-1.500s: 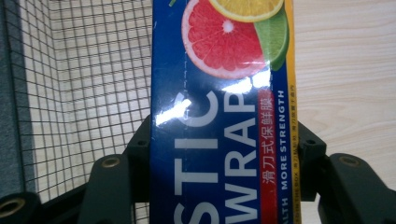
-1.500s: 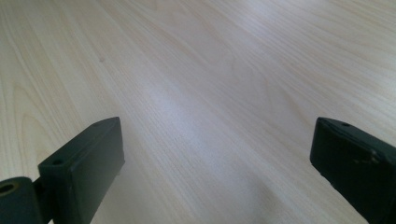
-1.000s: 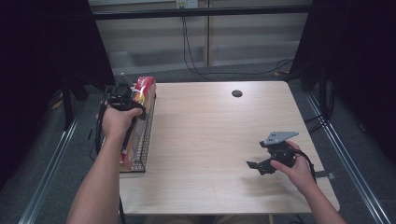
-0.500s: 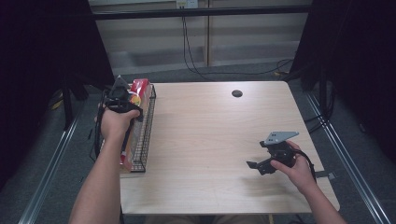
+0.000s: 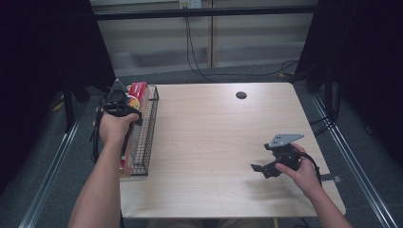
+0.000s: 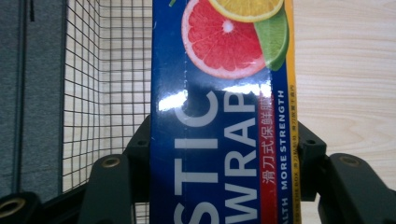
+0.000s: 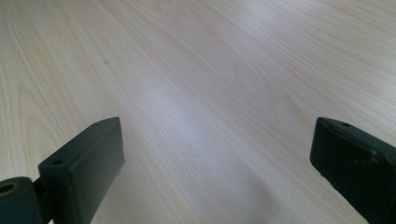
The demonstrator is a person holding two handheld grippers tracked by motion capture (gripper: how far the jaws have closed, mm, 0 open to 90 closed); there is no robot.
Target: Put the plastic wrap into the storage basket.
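left gripper (image 5: pixel 124 105) clamped across the narrow sides of a plastic wrap box (image 6: pixel 219 121), holding it lengthwise over the wire basket (image 5: pixel 148 128) at the table's (image 5: pixel 214 142) left edge, likely so it fits; right gripper (image 5: pixel 266 168) spread wide, idle low over bare wood.

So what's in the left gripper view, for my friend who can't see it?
A blue box of plastic wrap, with citrus slices pictured on it, is clamped between the two black jaws of the left hand-held gripper. Behind it are a wire basket and a pale wooden table.
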